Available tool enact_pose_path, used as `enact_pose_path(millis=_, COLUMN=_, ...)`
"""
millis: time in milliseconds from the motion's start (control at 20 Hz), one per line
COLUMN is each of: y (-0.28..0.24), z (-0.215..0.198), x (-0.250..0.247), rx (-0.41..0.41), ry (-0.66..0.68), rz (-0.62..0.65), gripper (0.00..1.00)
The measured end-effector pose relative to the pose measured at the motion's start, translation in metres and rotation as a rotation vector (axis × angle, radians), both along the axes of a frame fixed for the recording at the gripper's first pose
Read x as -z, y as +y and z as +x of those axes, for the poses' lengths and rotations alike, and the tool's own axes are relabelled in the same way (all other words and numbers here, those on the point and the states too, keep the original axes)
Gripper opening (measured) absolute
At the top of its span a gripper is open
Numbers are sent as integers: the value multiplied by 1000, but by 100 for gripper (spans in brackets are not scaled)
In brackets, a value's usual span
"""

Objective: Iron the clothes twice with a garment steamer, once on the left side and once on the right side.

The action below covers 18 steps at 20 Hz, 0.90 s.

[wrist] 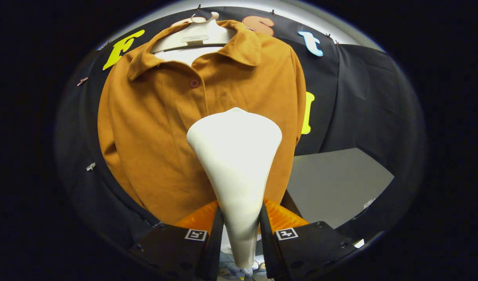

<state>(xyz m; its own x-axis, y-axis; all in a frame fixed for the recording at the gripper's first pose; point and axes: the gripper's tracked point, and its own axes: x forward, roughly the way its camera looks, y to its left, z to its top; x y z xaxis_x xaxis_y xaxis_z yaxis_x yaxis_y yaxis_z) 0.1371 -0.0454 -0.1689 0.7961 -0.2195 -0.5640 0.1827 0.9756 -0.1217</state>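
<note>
Gripper [241, 230] clamped on one white cone-shaped plastic steamer head [236, 156]; one rust-brown collared shirt [157, 128] on one white hanger [194, 37] beyond.

Your gripper [241, 230] has its fingers pressed on either side of the garment steamer [236, 164], whose head reaches forward beyond them. Just ahead of that head hangs the shirt [153, 132] on a hanger [198, 33], against the booth wall [363, 93]. A table [336, 187] lies beyond your right finger.
</note>
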Motion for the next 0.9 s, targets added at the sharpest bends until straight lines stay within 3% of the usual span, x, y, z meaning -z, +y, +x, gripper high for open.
enact_pose_path(millis=250, y=-21, z=5, x=-41, rx=4, ry=-111, rz=-12, gripper=49)
enact_pose_path(millis=900, y=-26, z=14, x=-123, rx=-96, ry=-392, rz=-4, gripper=48)
